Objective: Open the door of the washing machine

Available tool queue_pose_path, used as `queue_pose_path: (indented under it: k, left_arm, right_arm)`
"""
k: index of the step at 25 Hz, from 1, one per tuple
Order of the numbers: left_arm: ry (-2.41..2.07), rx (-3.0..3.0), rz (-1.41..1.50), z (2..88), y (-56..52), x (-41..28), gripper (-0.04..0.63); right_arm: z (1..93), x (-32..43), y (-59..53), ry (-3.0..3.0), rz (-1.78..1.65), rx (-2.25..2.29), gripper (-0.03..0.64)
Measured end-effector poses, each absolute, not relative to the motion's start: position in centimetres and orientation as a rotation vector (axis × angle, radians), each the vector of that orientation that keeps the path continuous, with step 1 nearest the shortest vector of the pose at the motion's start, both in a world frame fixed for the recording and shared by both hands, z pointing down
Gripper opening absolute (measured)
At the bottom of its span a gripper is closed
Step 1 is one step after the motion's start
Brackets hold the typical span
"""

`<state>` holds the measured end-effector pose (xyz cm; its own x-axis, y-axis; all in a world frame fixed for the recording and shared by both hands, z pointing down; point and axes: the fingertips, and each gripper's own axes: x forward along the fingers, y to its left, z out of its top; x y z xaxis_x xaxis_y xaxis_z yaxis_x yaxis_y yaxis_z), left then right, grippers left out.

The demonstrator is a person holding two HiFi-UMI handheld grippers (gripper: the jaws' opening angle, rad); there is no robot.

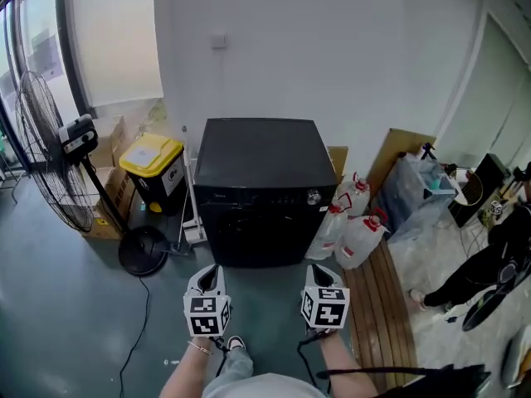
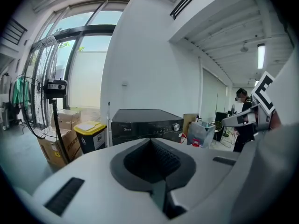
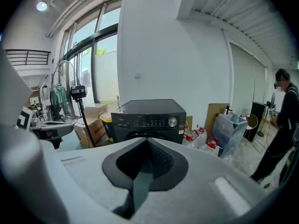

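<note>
**Grippers.** The left gripper (image 1: 211,272) and the right gripper (image 1: 320,272) are nearest the camera, side by side and short of the washing machine (image 1: 259,168). Both point at its front. On each gripper the jaws are fully closed, ribbed dark pads together, and nothing is held.

**Task item.** The washing machine stands on the grey floor, directly beyond the grippers and well apart from them. It is a boxy, matt black cabinet with a flat top. The door (image 1: 249,232) is in the lower front face, below the control strip and its silver knob (image 1: 314,196). It appears shut. Its handle or recess cannot be made out against the dark panel.

**Handling.**
- Expect a rigid, hinged door, held by a latch.
- It should release with a firm pull, then swing lightly.
- The surface is probably smooth and slippery; grip an edge or recess, not the flat face.
- Locate the handle at the door rim before closing in.

**Surroundings.**
- Right of the machine: translucent white jugs (image 1: 353,232) with red caps, just beside it.
- Left of the machine: a black bin with a yellow lid (image 1: 152,156), then a wire-caged standing fan (image 1: 46,152).
- Behind the machine: a plain white wall.
</note>
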<state>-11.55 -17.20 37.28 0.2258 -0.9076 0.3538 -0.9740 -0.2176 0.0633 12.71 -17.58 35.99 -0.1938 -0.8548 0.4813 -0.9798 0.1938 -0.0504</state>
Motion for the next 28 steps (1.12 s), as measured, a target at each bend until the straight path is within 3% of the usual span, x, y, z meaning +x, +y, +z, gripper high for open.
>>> queue_pose_path:
  k: [13,28]
  left_arm:
    - [-1.658,2.216,0.421,41.5,-28.7,-16.5,0.005]
    - [-1.622,2.138,0.464,46.9,-32.0,-17.5,0.005]
  right_arm:
    - [38.1,7.8,-27.1,-2.036,0.518,1.744,0.006]
    - [43.8,7.6,-31.2,-1.971,0.599,1.688,0.005]
